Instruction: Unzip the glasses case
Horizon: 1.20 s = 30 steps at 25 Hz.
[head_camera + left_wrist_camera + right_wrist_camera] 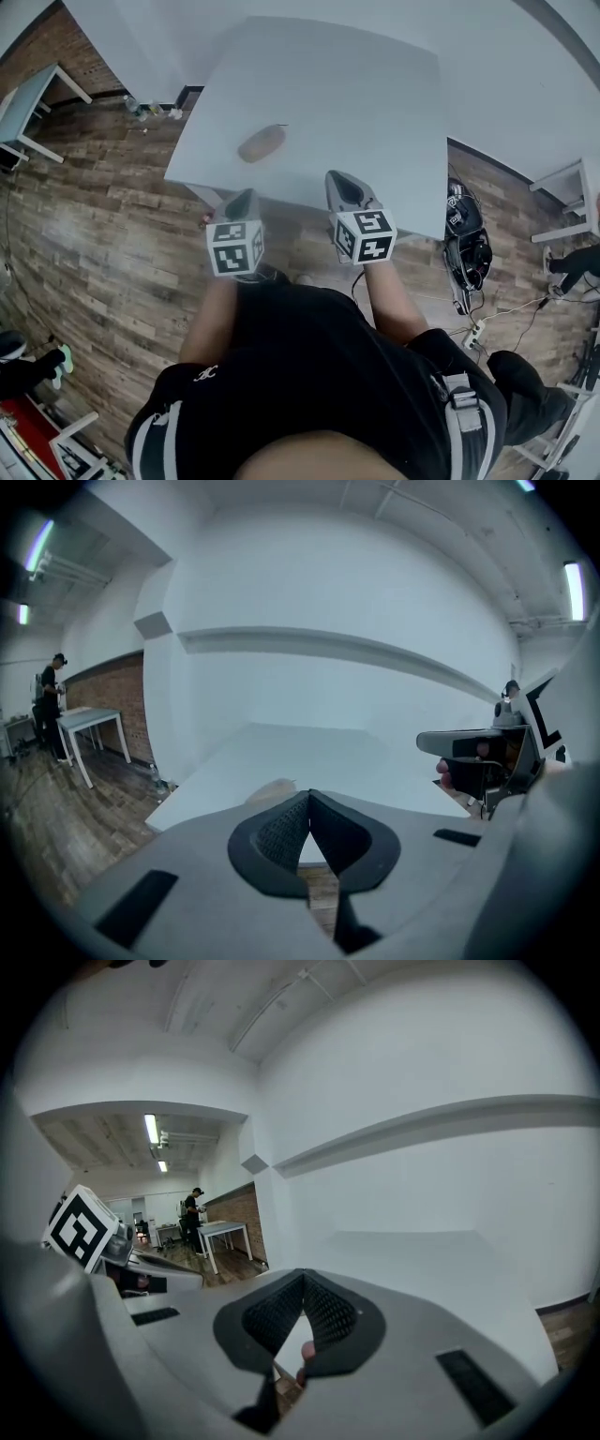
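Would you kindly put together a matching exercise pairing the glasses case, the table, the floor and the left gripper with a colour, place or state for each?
Column one:
1. glasses case
2. table
3. floor
4. left gripper

Column two:
A. brown planks
B. shut, holding nothing
C. white
D. lying on the table, near its edge

Pairs: 1-D, 2-C, 3-A, 4-B.
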### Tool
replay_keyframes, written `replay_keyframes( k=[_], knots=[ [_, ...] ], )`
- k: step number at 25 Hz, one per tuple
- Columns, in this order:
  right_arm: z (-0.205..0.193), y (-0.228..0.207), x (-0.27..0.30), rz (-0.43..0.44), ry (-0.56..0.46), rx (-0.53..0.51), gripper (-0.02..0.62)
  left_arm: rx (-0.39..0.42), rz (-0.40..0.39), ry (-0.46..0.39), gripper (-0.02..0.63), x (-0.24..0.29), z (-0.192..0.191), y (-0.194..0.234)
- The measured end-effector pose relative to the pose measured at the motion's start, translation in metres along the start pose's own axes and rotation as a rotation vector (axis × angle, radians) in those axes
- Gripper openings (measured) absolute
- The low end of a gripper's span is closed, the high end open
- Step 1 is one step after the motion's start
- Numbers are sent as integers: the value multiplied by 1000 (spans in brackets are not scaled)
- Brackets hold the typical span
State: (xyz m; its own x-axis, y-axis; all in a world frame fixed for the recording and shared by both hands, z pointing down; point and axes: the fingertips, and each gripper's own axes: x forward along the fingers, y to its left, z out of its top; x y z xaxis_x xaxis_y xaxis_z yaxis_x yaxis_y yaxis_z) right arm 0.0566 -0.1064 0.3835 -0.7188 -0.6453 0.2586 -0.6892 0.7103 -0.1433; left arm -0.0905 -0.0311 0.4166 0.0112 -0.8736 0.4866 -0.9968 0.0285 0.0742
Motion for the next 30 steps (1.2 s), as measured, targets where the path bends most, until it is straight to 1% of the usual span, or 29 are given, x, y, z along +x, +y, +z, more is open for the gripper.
replay_keyframes(
  k=[6,10,12,15,18,22,24,27,29,30],
  knots=[
    [-19,-6,42,22,66,-22,8,-9,1,51,3,46,-11,28],
    [-17,-24,83,-5,90,-35,8,-76,-68,87,3,96,1,53],
    [-12,-33,107,-21,99,-16,8,-73,-96,98,3,119,13,65],
    [-2,-36,148,-21,110,3,8,-17,-129,125,3,153,32,87],
    [4,-36,184,-26,131,-13,8,34,-199,202,3,189,38,105],
    [1,-33,221,-60,162,-12,8,86,-265,294,4,231,35,139],
    [-4,-36,237,-91,183,-1,8,122,-333,349,5,249,30,149],
    [-11,-47,254,-151,212,32,8,201,-462,455,5,273,9,149],
    [-14,-51,260,-183,226,46,8,244,-526,496,8,287,-1,147],
    [-15,-50,263,-195,233,46,8,252,-556,512,22,294,-3,146]
  ],
)
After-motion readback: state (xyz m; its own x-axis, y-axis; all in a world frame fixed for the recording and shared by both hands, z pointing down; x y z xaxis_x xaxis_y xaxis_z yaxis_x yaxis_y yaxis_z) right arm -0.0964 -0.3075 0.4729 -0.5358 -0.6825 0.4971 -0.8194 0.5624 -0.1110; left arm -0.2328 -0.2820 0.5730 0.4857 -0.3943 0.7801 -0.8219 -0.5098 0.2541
